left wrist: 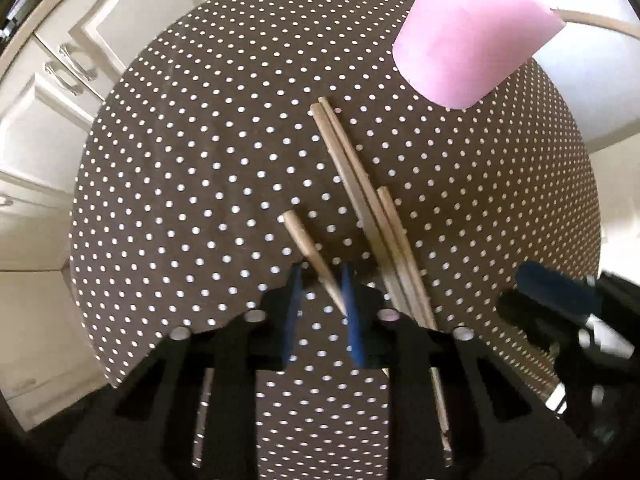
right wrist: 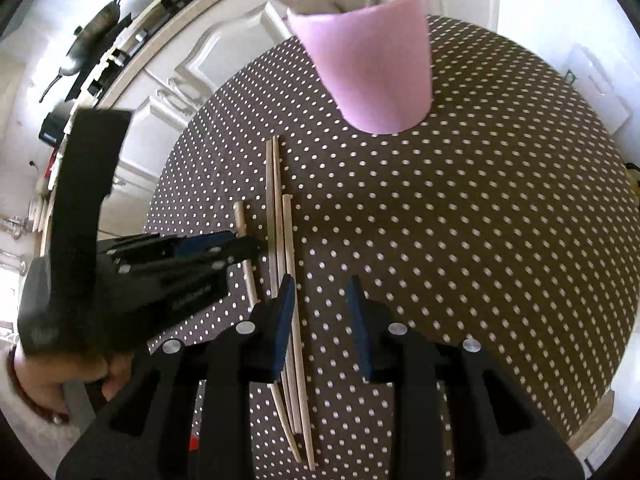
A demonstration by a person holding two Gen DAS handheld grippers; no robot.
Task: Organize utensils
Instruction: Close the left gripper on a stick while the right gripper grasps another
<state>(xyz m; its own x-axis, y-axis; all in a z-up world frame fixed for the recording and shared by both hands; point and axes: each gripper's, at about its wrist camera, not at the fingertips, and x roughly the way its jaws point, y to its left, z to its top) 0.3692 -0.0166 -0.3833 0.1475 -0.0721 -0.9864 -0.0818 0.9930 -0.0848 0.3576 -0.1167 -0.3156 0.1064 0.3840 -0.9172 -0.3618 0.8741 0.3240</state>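
Left wrist view: dotted table [left wrist: 180, 160] | pink cup [left wrist: 472, 40] at far edge | chopstick bundle [left wrist: 372, 216] lying loose | single chopstick [left wrist: 308, 252] between narrowed jaws of left gripper [left wrist: 322, 296], contact unclear | right gripper [right wrist: 320, 320] parted, empty, beside bundle | risk: off-centre pinch could let the stick pivot or slip.

view: left wrist | left gripper [left wrist: 322, 300]: blue pads narrowly apart, single chopstick [left wrist: 310, 254] slanting between them, tip against right pad | three chopsticks [left wrist: 368, 216] bundled just right | pink cup [left wrist: 468, 40] far right on dotted tablecloth [left wrist: 180, 168] | right gripper [left wrist: 556, 292] at right edge, blurred
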